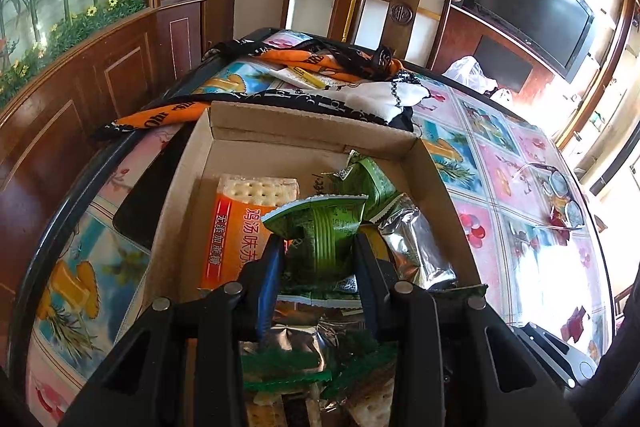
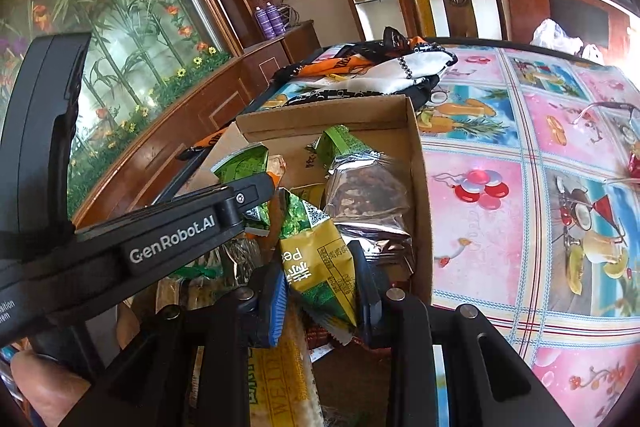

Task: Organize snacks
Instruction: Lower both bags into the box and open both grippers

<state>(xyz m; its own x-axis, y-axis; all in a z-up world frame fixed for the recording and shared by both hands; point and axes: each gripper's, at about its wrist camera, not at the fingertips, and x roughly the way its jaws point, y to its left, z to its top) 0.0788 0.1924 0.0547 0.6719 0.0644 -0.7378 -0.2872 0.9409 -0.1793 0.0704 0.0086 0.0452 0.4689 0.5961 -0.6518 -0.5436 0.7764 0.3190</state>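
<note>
Both tools clamp snack packets between their fingers: left (image 1: pixel 318 247) green, right (image 2: pixel 320 275) yellow-green.

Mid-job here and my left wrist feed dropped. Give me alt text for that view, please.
The left gripper is shut on a green snack packet, held over an open cardboard box on a table with a colourful fruit-print cloth. In the box lie an orange cracker pack, a silver foil packet and more green packets.
</note>
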